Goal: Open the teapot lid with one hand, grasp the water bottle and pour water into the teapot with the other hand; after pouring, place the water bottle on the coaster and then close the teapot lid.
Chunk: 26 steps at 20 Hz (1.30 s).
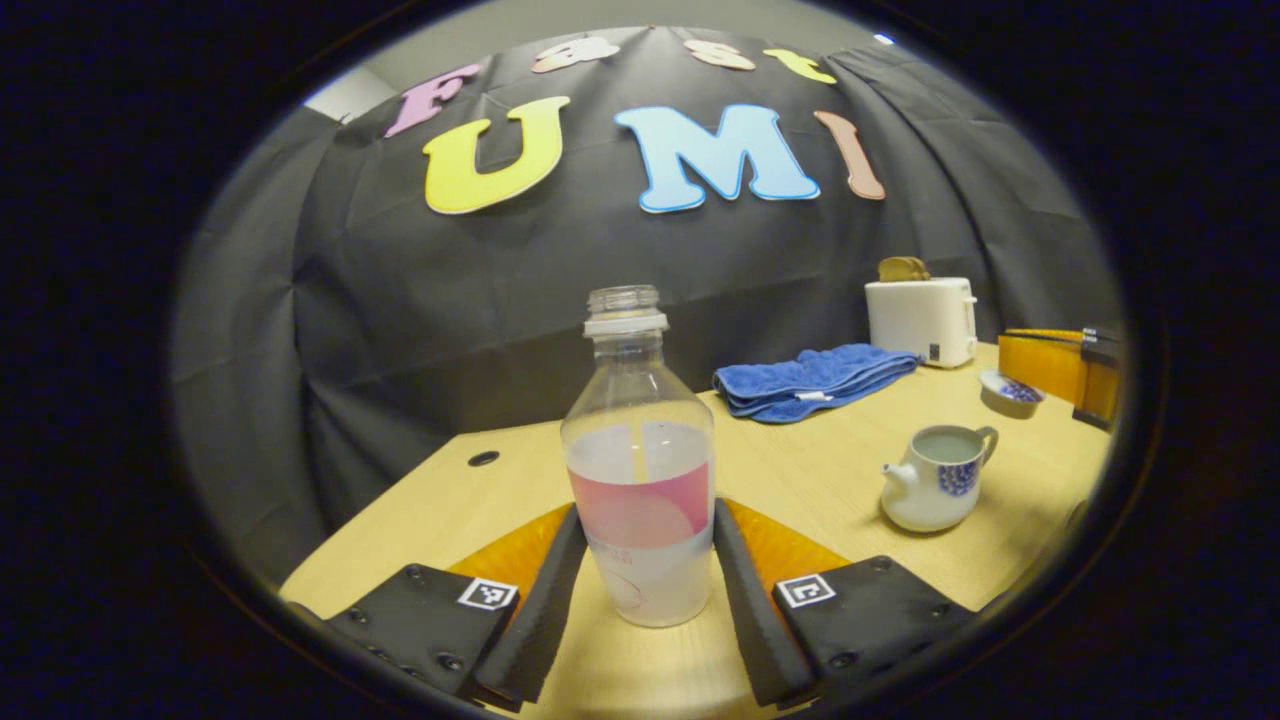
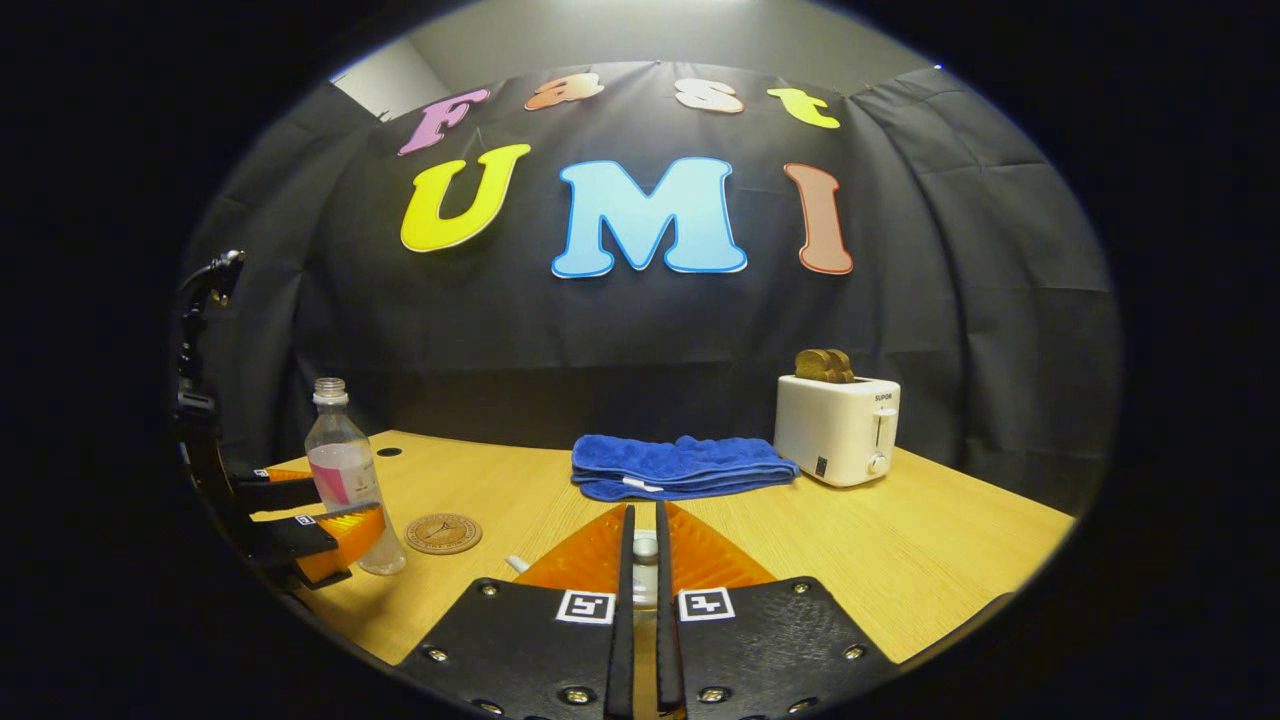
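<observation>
Wooden tabletop [image 1: 800,470] carries everything. My left tool [image 1: 640,590] stands open around the uncapped water bottle [image 1: 640,470], fingers just beside it. My right tool [image 2: 645,560] is nearly closed on the teapot lid [image 2: 645,546]. Right of the bottle sits the open teapot [image 1: 935,480]; the coaster [image 2: 443,532] lies near the bottle.

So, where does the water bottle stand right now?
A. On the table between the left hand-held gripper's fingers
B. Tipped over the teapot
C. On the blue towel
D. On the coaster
A: the water bottle stands upright on the table, between the left hand-held gripper fingers; the coaster lies bare beside it.
</observation>
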Tool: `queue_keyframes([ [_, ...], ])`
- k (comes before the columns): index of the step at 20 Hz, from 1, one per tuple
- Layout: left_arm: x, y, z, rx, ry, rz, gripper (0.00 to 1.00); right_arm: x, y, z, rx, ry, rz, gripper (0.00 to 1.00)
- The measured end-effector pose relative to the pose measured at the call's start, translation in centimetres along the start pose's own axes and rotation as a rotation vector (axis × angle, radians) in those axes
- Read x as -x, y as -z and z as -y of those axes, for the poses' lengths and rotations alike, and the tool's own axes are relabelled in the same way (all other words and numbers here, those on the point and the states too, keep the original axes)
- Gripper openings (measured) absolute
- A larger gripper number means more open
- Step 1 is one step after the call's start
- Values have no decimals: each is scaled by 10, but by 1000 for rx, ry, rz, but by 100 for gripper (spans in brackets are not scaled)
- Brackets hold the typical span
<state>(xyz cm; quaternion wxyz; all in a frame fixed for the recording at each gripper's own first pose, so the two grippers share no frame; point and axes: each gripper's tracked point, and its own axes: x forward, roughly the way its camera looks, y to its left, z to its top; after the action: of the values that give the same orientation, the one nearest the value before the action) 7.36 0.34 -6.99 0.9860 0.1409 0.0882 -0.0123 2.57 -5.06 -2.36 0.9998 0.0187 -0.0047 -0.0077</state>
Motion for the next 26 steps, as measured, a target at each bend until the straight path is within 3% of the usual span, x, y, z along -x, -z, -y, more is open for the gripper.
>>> queue_keyframes([
  [7,4,-32,-5,-372,12,27,84,8,3,19,-30,25,11,9],
  [13,6,-52,17,-682,30,62,84,16,11,40,-60,57,7,9],
  [26,-2,-56,55,-1185,46,55,84,29,27,69,-122,87,-1,9],
])
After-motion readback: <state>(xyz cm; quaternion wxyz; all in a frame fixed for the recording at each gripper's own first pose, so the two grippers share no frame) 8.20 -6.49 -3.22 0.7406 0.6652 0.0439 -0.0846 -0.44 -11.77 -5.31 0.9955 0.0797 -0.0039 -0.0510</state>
